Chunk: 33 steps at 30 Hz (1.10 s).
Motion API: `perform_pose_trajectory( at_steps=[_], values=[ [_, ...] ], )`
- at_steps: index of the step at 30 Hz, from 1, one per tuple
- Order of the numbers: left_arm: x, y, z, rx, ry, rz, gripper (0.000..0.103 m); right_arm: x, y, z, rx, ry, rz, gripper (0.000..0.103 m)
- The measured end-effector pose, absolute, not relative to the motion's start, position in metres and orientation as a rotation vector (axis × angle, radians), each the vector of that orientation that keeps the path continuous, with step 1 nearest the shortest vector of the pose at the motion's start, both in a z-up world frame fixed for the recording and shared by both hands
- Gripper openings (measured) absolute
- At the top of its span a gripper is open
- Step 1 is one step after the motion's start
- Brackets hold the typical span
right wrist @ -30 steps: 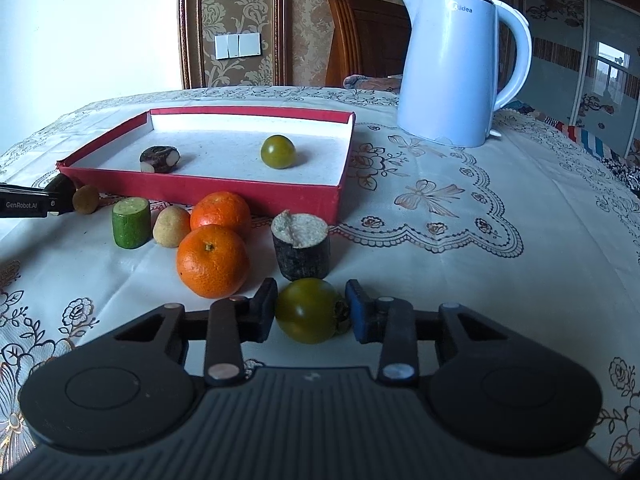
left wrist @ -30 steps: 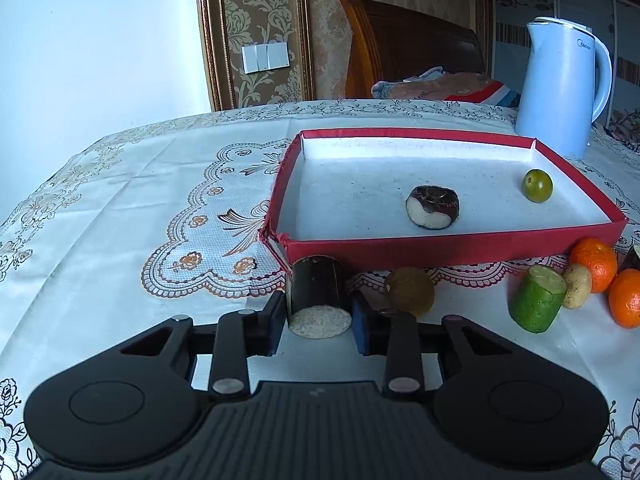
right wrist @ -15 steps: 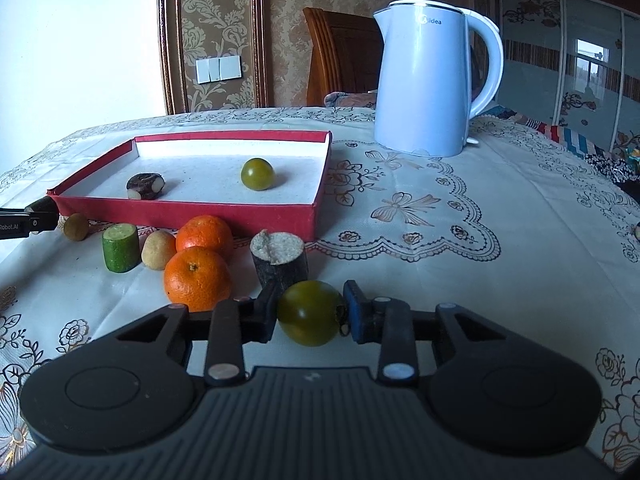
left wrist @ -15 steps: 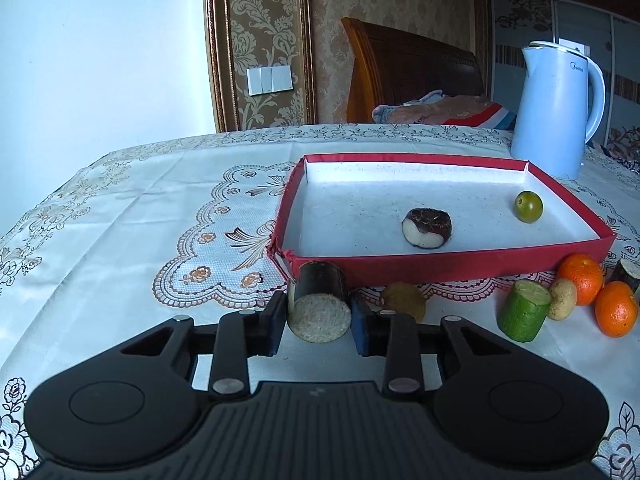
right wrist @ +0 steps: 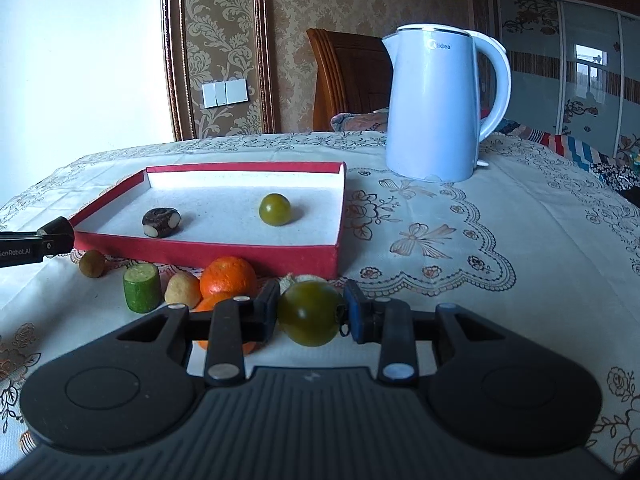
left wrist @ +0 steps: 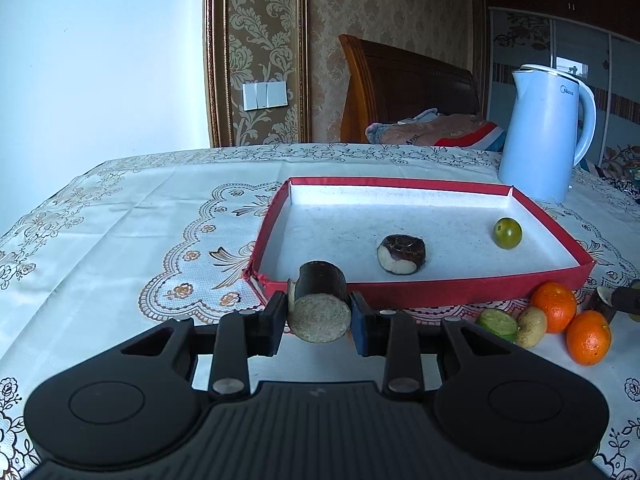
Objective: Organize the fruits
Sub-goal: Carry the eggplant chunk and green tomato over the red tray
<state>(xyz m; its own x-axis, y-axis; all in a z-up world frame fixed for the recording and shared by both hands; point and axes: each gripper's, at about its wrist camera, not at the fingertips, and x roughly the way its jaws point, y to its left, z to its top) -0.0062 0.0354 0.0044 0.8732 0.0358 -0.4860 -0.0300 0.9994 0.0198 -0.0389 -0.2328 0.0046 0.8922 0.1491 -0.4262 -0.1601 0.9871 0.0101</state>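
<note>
Raised since the earlier frames: both grippers, each with its load, now clear of the cloth.

Left gripper: fingers clamped on a dark-skinned cylindrical eggplant chunk with a pale speckled cut face, held in front of the near left corner of the shallow red cardboard tray with white floor. The chunk's far end is hidden behind its own face.

Right gripper: fingers closed on a round dark-green tomato, carried above the fruit row short of the tray's near wall.

Tray contents: one small green tomato and one dark brown-and-cream peeled piece, well apart.

On the white embroidered tablecloth, along the tray's near wall: small brown round fruit, green cucumber stub, small tan potato, two orange mandarins; the nearer mandarin is mostly hidden behind the right gripper's finger in the right wrist view. A second eggplant chunk is mostly covered by the tomato there, and cut off by the other gripper's tip in the left wrist view.

Pale blue electric kettle: stands on the cloth beyond the tray's far right corner.
</note>
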Motion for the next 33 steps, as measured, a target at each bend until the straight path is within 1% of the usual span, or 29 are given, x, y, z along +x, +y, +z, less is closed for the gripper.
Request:
perform_pose_trajectory(
  at_steps=[16,33],
  values=[
    [0.005,-0.008,0.014,0.037,0.474,-0.047,0.033,-0.009,-0.198,0.023,-0.040,0.396,0.187,0.032],
    [0.024,-0.010,0.013,0.013,0.496,-0.032,0.033,0.018,-0.191,0.017,-0.039,0.424,0.167,0.032]
  ],
)
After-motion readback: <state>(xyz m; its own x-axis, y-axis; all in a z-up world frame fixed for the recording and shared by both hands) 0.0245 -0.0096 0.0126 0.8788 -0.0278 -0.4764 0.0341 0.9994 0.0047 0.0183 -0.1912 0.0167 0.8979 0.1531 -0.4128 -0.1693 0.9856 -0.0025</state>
